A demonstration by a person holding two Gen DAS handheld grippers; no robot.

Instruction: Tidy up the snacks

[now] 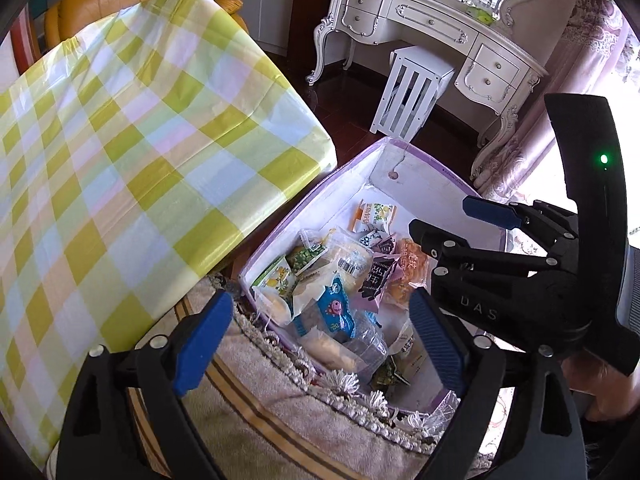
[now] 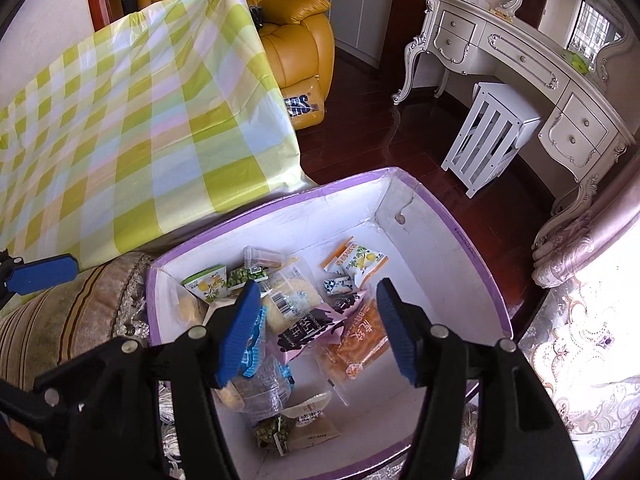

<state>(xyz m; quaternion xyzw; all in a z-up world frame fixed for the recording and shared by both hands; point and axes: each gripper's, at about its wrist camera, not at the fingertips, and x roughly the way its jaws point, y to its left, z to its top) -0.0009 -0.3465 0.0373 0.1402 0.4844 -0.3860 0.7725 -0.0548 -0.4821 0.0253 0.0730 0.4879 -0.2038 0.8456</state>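
Note:
A white box with a purple rim (image 1: 304,204) (image 2: 280,200) stands on the floor and holds several loose snack packets. Among them are a blue packet (image 1: 336,312), a purple and black packet (image 2: 308,328), an orange packet (image 2: 356,344) and a lemon-print packet (image 2: 362,260). My left gripper (image 1: 320,296) hangs open over the box's near left corner, nothing between its blue pads. My right gripper (image 2: 318,286) is open above the middle of the box, also empty. In the left wrist view the right gripper (image 1: 440,214) shows at the right, over the box's far side.
A table under a yellow-green checked cloth (image 1: 140,140) (image 2: 140,120) rises left of the box. A fringed striped rug (image 1: 260,400) lies at the box's near edge. Beyond, on dark wood floor, stand a white slatted stool (image 2: 488,140), an ornate white dresser (image 2: 520,60) and a yellow armchair (image 2: 296,28).

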